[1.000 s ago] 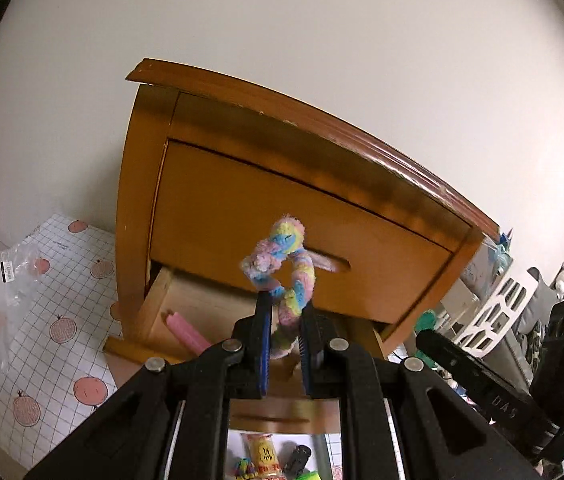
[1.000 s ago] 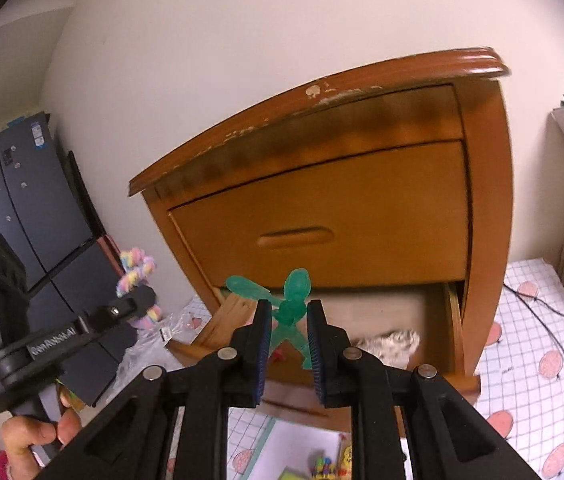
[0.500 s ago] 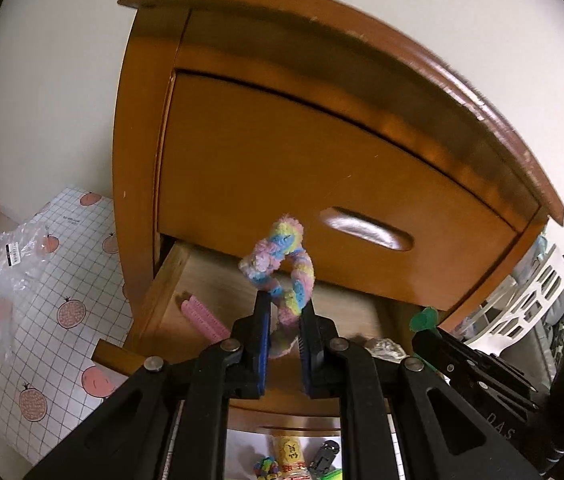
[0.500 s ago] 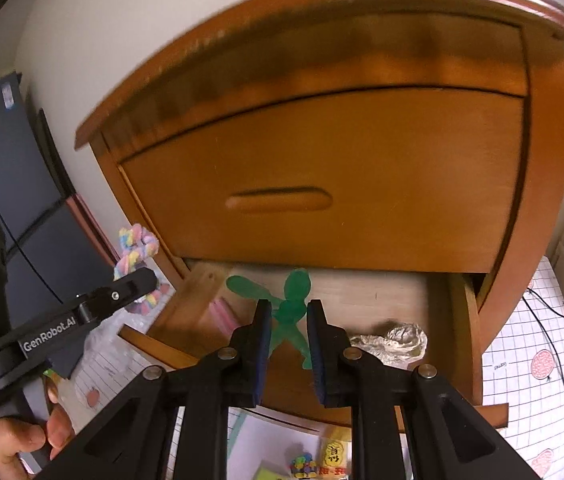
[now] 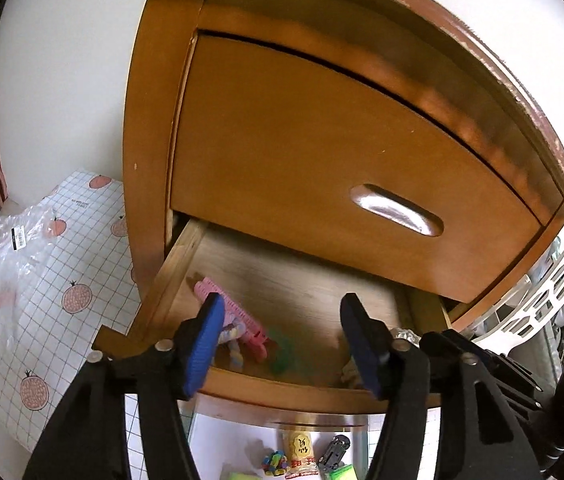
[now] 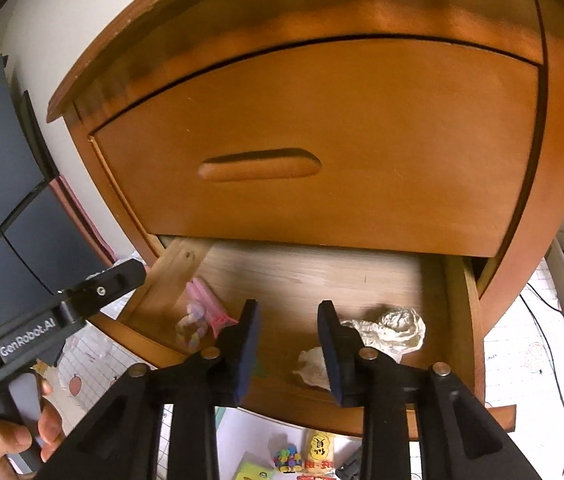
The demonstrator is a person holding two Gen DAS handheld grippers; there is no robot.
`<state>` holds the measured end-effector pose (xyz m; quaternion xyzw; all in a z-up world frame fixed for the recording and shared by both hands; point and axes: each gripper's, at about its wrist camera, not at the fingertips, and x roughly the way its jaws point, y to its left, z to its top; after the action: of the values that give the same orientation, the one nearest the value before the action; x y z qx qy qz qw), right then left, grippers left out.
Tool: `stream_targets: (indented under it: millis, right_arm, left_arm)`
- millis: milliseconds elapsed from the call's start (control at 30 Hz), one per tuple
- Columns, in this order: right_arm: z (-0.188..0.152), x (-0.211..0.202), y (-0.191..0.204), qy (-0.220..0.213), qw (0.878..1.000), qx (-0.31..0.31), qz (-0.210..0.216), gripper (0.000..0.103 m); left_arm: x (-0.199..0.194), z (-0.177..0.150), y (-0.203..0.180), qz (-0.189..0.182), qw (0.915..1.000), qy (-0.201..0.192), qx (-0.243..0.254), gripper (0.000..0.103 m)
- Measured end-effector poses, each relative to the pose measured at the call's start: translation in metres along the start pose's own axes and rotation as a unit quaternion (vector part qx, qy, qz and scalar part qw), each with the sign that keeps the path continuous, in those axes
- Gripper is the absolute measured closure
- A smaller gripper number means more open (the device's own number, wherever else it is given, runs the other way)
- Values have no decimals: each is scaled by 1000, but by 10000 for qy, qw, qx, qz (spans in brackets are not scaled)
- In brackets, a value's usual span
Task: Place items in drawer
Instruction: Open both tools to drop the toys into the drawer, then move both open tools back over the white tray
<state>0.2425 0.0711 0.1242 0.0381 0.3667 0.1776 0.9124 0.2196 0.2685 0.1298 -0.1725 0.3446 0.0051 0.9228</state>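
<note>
The lower drawer (image 5: 169, 280) of a wooden nightstand stands pulled out, seen also from the right wrist (image 6: 434, 304). Inside at the left lie a pastel fuzzy toy (image 5: 233, 336) (image 6: 190, 325) and a pink comb (image 5: 237, 314) (image 6: 206, 300). A blurred green figure (image 5: 285, 354) rests on the drawer floor near the front. My left gripper (image 5: 284, 344) hangs open and empty over the drawer's front. My right gripper (image 6: 288, 344) is also open with nothing between its fingers. From the right wrist, the green figure is mostly hidden behind a finger.
Crumpled white wrappers (image 6: 392, 326) lie at the drawer's right. The upper drawer (image 5: 322, 184) is closed. Small toys and a yellow packet (image 5: 300, 450) sit on the fruit-print mat (image 5: 41, 320) below. A plastic bag (image 5: 9, 240) lies left, a white rack (image 5: 542, 304) right. A hand (image 6: 43, 424) holds the left tool.
Both grippers moved in over the drawer and opened. The pastel toy dropped from the left one and the green figure from the right one; both now lie inside.
</note>
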Motion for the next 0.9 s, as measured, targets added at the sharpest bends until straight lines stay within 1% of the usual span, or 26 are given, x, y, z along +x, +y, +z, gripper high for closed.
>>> stream_targets:
  millis: [67, 133, 167, 200, 233, 300, 367, 400, 467, 533, 567, 600, 633, 767, 900]
  right_arm:
    - [-2, 3, -1, 23, 10000, 26, -40, 59]
    - [-4, 5, -4, 35, 10000, 46, -67, 49]
    - [-4, 6, -4, 34, 9999, 58, -98, 46]
    - [-6, 6, -5, 26, 9999, 64, -117, 40]
    - [-8, 4, -5, 15, 9999, 70, -129, 37]
    - [-9, 5, -7, 18, 9999, 86, -130, 36]
    - [-10, 6, -7, 49, 9998, 89, -148, 29]
    - [-10, 4, -11, 52, 9998, 88, -150, 23]
    - [-12, 3, -12, 41, 9999, 66, -154, 18]
    - [-14, 4, -13, 46, 9998, 55, -158, 10]
    - [-14, 4, -13, 45, 9998, 59, -161, 7]
    - [-15, 3, -13, 39, 9998, 65, -166, 3]
    - [-15, 2, -14, 18, 9998, 71, -181, 2]
    - [-17, -2, -18, -23, 9997, 131, -219, 0]
    - [-20, -4, -24, -38, 9994, 227, -245, 0]
  left_arm:
    - [2, -1, 1, 116, 9999, 30, 23, 37]
    - [3, -2, 2, 243, 9997, 10, 26, 31]
    - [2, -2, 1, 260, 9997, -5, 20, 26]
    - [2, -3, 2, 288, 9996, -33, 0, 22]
    - [2, -4, 3, 307, 9995, -48, -7, 21]
    - [3, -5, 4, 368, 9993, -77, 12, 17]
    - [2, -5, 4, 423, 9990, -124, 58, 14]
    - [2, -6, 5, 441, 9989, -156, 85, 14]
    - [1, -7, 5, 477, 9986, -192, 126, 13]
    - [-1, -7, 5, 497, 9984, -228, 136, 13]
    - [-2, -8, 6, 509, 9983, -255, 138, 9]
    - [-3, -8, 6, 531, 9980, -314, 148, 3]
    - [-5, -9, 6, 548, 9977, -359, 166, 0]
    - [-9, -12, 5, 695, 9958, -513, 303, 0]
    - [-12, -14, 4, 656, 9958, -565, 286, 0]
